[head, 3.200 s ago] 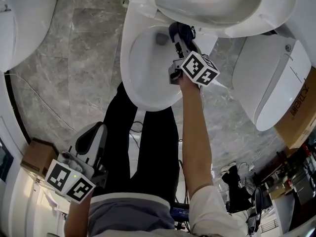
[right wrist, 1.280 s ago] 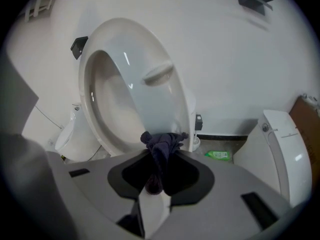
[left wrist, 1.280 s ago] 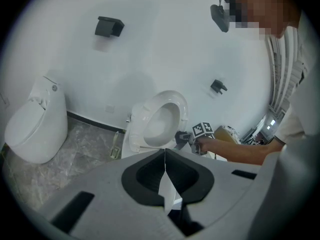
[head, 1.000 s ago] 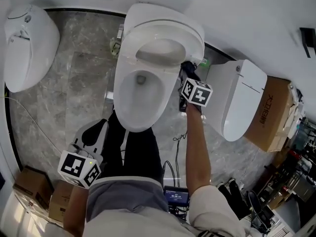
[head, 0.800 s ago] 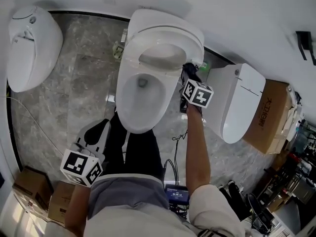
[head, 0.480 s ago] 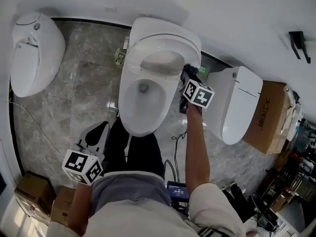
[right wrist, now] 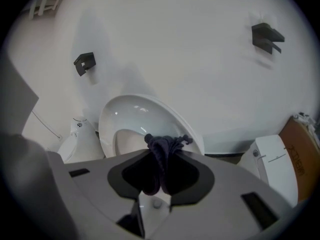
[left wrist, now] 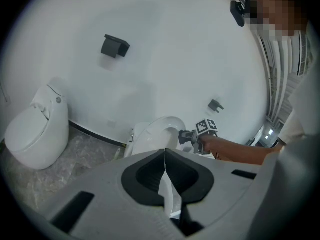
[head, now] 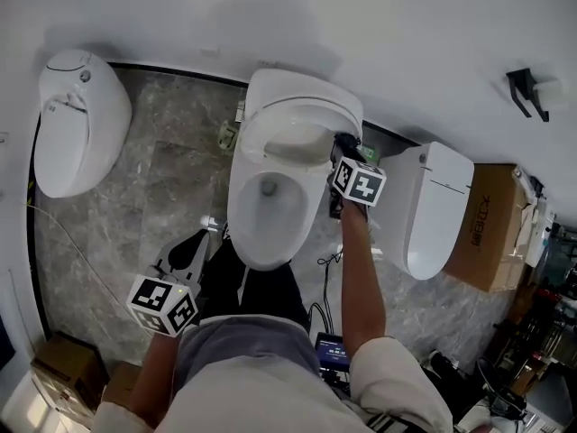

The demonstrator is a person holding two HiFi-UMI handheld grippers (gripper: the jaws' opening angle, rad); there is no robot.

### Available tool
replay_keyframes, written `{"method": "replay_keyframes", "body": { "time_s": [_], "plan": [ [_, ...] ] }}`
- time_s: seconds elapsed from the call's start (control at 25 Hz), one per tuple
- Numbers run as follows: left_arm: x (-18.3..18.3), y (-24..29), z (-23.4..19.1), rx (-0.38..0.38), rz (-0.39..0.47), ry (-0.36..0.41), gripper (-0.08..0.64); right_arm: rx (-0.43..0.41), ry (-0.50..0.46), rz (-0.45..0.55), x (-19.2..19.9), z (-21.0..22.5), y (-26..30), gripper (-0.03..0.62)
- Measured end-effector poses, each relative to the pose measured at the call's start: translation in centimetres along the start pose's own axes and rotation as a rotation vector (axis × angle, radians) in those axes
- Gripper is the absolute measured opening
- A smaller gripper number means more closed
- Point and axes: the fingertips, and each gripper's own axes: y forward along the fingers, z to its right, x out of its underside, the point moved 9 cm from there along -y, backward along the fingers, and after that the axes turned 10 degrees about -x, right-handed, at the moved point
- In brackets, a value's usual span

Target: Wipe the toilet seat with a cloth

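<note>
Right claw [head: 343, 147] was clamped on the dark cloth [right wrist: 163, 148] beside the raised seat's [head: 298, 126] right rim, apparently poised for wiping, while the left claw [left wrist: 165, 158], closed and empty, hung low, clear of the work.

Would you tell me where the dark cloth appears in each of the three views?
Head view: dark cloth upper centre, beside the raised toilet seat.
Left gripper view: tiny, centre-right, beside the seat.
Right gripper view: centre, pinched between the jaws.
Shared landmark: the raised toilet seat.
</note>
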Motion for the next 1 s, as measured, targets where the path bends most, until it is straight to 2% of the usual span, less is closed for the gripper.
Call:
{"method": "replay_keyframes", "body": {
  "time_s": [0.24,0.48,0.8,1.0],
  "plan": [
    [-0.9,-0.6,-0.9,0.028,0.036,-0.033,0.009,-0.016,-0.027,0.013,-2.2,-1.8,-0.4,0.095],
    [-1.9,-1.2,-1.8,0.02,0.027,-0.009,0.009,-0.021,-0.035,0.037,-3.5,-3.4,-0.5,0.095],
    [-3.2,-2.3,-2.2,0.015,0.064,0.005,0.009,-0.025,-0.052,0.061,-4.0,-4.9,-0.4,0.095],
    [-3.3,-2.2,-1.7,0.029,0.07,0.025,0.009,-0.078,-0.061,0.094,-4.4,-6.1,-0.7,0.095]
  ]
}}
